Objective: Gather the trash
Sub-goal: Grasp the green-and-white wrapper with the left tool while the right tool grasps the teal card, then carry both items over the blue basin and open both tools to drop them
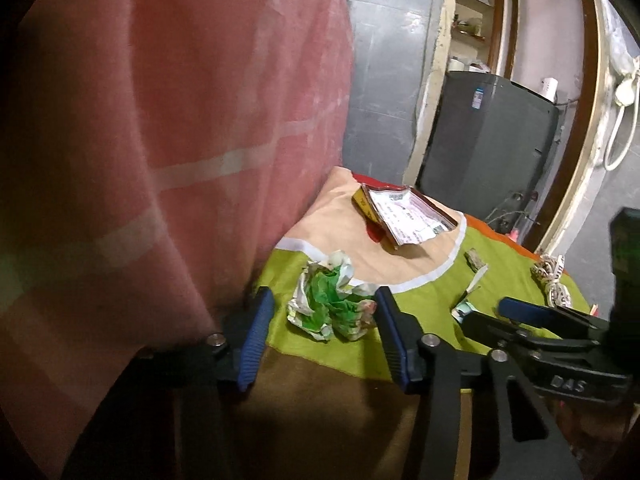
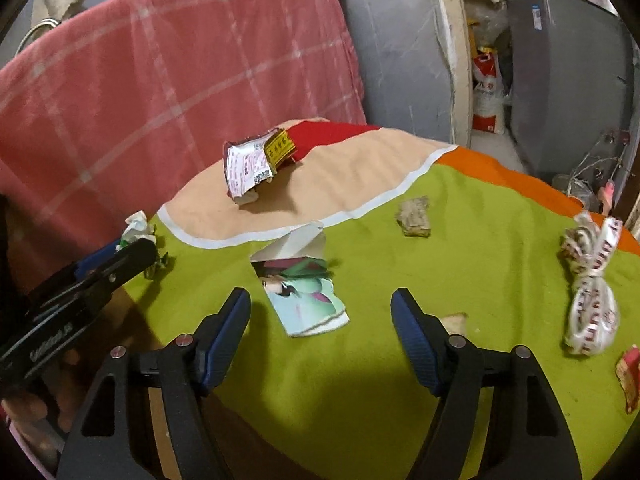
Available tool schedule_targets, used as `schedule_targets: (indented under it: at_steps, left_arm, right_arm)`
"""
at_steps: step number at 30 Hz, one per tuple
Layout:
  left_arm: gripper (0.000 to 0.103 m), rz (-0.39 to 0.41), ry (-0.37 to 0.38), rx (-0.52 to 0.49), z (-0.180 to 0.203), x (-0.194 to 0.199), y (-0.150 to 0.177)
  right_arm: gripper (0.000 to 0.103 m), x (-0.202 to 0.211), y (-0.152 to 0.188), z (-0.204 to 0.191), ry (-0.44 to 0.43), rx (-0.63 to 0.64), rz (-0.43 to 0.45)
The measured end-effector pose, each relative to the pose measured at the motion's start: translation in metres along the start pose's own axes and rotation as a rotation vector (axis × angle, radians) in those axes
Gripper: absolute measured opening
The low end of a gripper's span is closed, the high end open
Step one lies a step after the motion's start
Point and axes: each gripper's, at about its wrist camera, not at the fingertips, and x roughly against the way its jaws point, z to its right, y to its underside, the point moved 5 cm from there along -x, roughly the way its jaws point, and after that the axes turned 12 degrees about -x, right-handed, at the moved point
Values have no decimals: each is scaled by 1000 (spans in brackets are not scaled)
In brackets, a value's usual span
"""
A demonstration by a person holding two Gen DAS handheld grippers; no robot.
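My left gripper (image 1: 322,312) hovers with jaws apart around a crumpled green-and-white wrapper (image 1: 333,300) on the near left of the green cloth (image 1: 424,304). It looks light, soft and springy, so I would pinch across its bulk. My right gripper (image 2: 320,312), also spread, brackets a torn picture card (image 2: 302,292), thin and flat.
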Motion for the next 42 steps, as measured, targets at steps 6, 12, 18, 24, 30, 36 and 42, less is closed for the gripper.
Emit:
schedule_targets:
  at_steps: [6, 12, 18, 24, 30, 36, 42]
  left_arm:
    - [34, -4, 16, 5, -3, 4, 0]
    - [26, 2, 17, 7, -3, 4, -1]
    - [18, 15, 5, 4, -2, 11, 2]
    - [16, 43, 2, 11, 6, 23, 7]
    - [13, 87, -27, 9, 16, 41, 8]
    - [3, 101, -24, 3, 25, 54, 17]
    - [3, 118, -6, 1, 32, 63, 19]
  right_arm:
    - [64, -12, -3, -4, 9, 8, -22]
    - [39, -17, -8, -10, -15, 13, -34]
    - [38, -10, -3, -15, -30, 16, -22]
    - [38, 32, 12, -15, -39, 11, 68]
    - [38, 84, 20, -8, -17, -3, 213]
    - [38, 118, 32, 1, -2, -29, 278]
    - [38, 133, 46, 8, 4, -42, 292]
